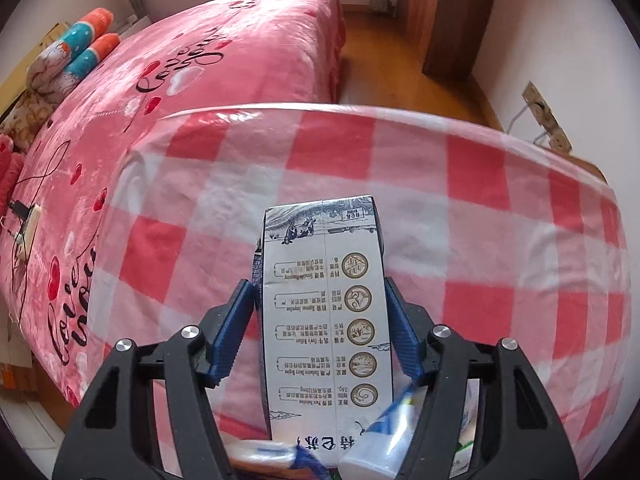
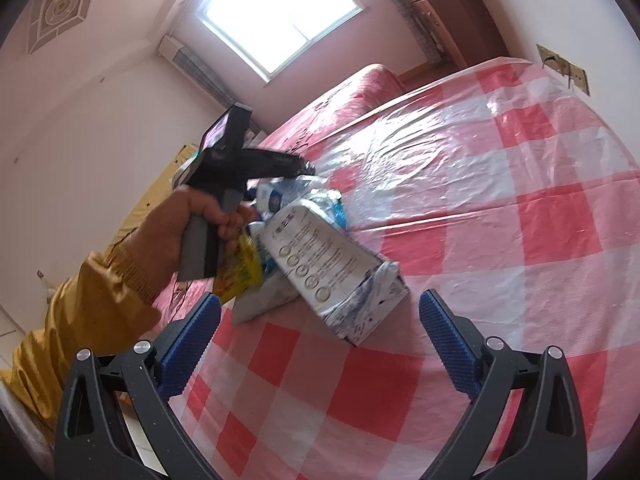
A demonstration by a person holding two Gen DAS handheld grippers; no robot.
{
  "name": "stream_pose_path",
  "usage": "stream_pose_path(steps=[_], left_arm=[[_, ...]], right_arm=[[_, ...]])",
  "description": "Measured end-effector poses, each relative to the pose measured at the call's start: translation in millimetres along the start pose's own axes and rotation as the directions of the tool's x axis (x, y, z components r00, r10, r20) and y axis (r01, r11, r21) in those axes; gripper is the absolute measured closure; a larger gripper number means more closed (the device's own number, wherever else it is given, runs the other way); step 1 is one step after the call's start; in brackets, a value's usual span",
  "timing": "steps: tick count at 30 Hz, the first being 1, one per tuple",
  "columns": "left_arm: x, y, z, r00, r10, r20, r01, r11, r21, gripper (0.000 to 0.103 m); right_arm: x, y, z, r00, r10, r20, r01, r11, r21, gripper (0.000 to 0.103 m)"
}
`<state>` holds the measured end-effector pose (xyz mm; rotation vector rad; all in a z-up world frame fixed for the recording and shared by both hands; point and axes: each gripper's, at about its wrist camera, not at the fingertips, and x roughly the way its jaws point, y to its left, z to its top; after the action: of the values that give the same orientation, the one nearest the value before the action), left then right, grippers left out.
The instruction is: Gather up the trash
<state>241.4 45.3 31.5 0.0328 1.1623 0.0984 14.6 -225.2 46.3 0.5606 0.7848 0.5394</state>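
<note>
Left claw [image 1: 320, 312]: blue pads [image 1: 234, 332] pressed against both sides of a white milk carton [image 1: 326, 320], so it is clamped on the carton. No earlier view to compare.

Carton lies on the desk [image 1: 500, 240], which is covered by a red-and-white checked plastic cloth. Its printed face with five round emblems is turned up. In the right wrist view the carton [image 2: 332, 268] is tilted, its far end crumpled and resting on the cloth.

More trash sits around the carton's near end: a yellow wrapper [image 2: 240, 272], blue-and-white packets [image 2: 316, 200] and a small white bottle [image 1: 380, 452]. Whether they touch the carton cannot be told everywhere; the bottle is blurred.

The person's left hand [image 2: 200, 220], in a mustard-yellow sleeve [image 2: 92, 304], grips the left device's handle.

Right claw [image 2: 320, 340]: pads wide apart, nothing between them, above the cloth, just short of the carton.

Background: bed [image 1: 220, 64] with pink heart-print blanket beyond the desk; window [image 2: 280, 12] on the far wall.
</note>
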Motion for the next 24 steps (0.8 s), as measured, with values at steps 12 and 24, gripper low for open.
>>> stream_pose_path(steps=[12, 24], left_arm=[[-30, -38, -71, 0.994, -0.111, -0.013, 0.112, 0.988, 0.105, 0.039], [-70, -45, -114, 0.979, -0.204, 0.025, 0.199, 0.970, 0.142, 0.039]], right_arm=[[-22, -16, 7, 0.995, -0.084, 0.062, 0.082, 0.996, 0.027, 0.005], [-14, -20, 2, 0.996, -0.088, -0.009, 0.088, 0.996, -0.012, 0.005]])
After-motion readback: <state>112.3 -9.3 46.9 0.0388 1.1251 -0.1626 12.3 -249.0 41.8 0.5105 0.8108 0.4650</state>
